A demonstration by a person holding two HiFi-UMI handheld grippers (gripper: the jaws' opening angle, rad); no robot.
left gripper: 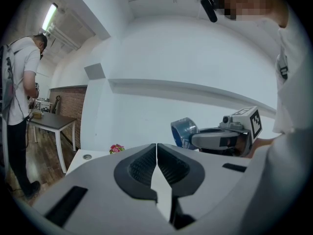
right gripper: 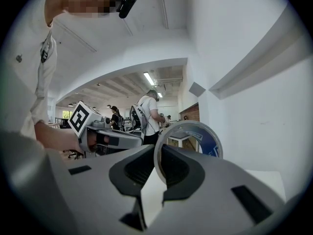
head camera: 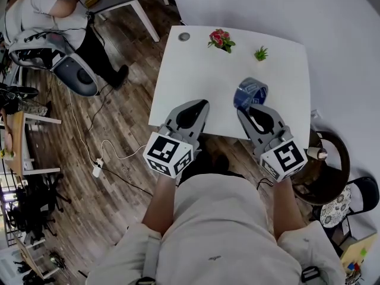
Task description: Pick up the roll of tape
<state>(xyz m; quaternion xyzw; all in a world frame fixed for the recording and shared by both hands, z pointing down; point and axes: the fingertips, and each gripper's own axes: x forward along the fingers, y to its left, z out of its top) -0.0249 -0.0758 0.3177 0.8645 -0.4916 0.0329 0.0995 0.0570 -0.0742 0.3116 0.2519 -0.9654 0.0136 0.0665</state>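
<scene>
One tape roll [head camera: 250,92], two claws [head camera: 203,103] [head camera: 245,107], two plants [head camera: 221,40] [head camera: 260,54]

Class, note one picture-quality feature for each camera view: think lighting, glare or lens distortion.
Head view: even, soft light; the white table has edges bowed by the wide lens. Left gripper view: circular fisheye frame with black corners; the ceiling strip light glares white. Right gripper view: same frame; the roll of tape looms oversized near the lens.

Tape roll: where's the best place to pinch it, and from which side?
The roll of tape is a hollow ring, so pinch its thin wall: one jaw in the hole, one outside, coming in from the person's side. The right gripper grips it that way now, with the ring upright.
</scene>
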